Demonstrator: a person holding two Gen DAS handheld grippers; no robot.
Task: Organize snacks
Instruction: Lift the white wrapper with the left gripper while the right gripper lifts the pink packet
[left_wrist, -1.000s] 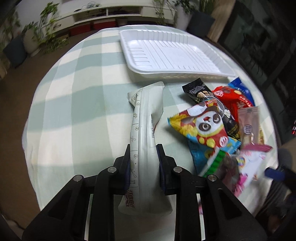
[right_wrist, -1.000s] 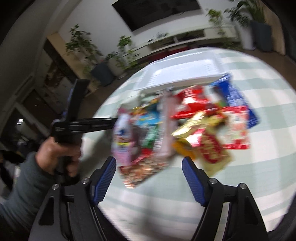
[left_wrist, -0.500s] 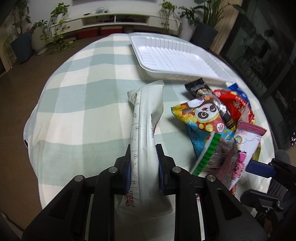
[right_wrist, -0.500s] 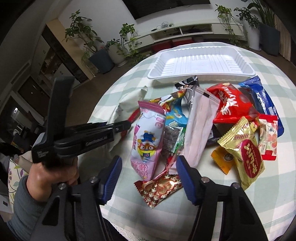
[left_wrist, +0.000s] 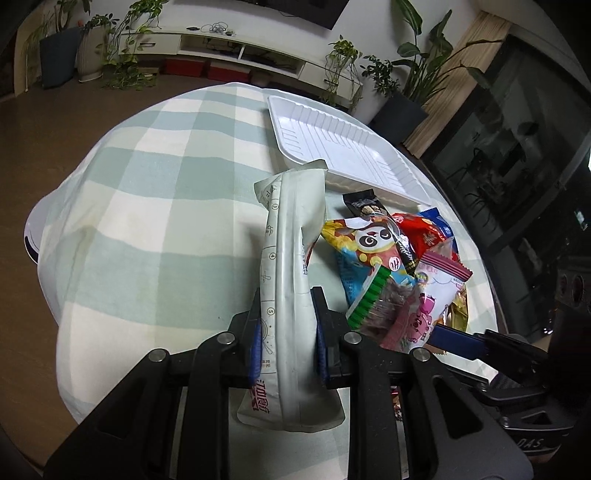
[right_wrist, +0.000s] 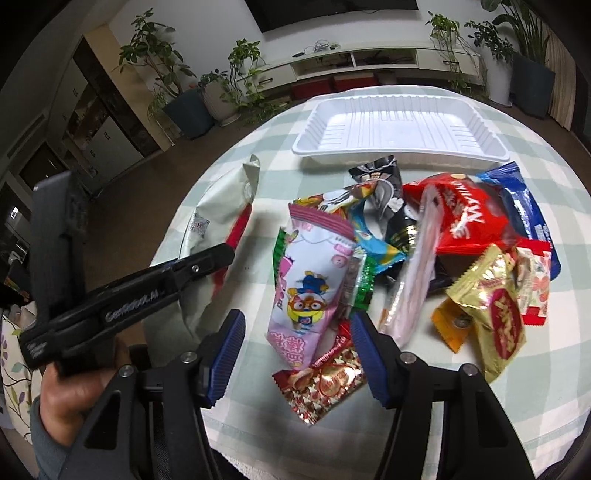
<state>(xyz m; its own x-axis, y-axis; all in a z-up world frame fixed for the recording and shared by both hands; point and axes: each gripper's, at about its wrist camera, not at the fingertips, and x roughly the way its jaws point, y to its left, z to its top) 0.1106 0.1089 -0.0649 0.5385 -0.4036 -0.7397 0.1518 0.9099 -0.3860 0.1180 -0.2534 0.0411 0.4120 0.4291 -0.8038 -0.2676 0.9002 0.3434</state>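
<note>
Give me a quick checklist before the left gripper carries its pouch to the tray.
1. Left gripper shut on the long pale-green plastic pouch: ok.
2. Grip position: jaws pinch the pouch near its lower end, long part sticking out ahead: not ok, may droop.
3. White ribbed plastic tray holds nothing: ok.
4. Right gripper open, over the pink cartoon snack packet, holding nothing: ok.
5. Pouch clear of the panda-print packet: cannot tell.
</note>
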